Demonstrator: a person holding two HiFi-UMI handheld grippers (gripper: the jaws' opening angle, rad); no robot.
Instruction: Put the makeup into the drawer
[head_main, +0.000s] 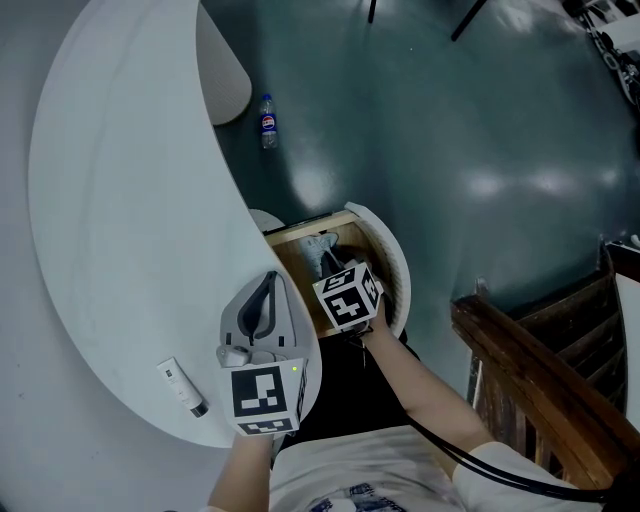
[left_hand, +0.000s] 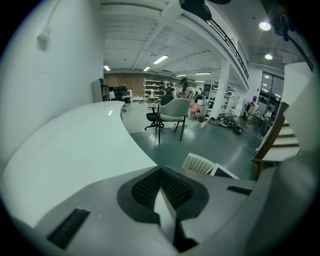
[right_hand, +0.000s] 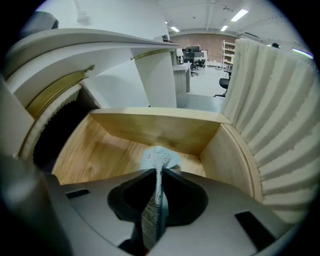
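Head view: the drawer (head_main: 300, 232) stands pulled out from under the curved white desk (head_main: 120, 200), and the right gripper (head_main: 335, 268) hangs over its open wooden box. The left gripper (head_main: 270, 284) rests at the desk edge, just beside the drawer. A second tube (head_main: 182, 387) lies on the desktop near us, well apart from the drawer, so we judge at least one more fetch remains. Left gripper view: the jaws of the left gripper (left_hand: 161, 172) are pressed together with nothing in them; bare desk (left_hand: 75, 150) ahead, open floor and a chair (left_hand: 172, 111) beyond. Right gripper view: the right gripper (right_hand: 159, 172) is clamped tight on a thin printed makeup tube (right_hand: 159, 159), whose round end pokes past the tips, above the drawer (right_hand: 150, 127) floor; we cannot tell whether it touches the floor. We judge this item close to release, not yet let go. Room: the box looks bare, the back wall ahead, the ribbed drawer front (right_hand: 270, 125) curving close on the right, the desk underside overhanging on the left; straight down looks like the free way.
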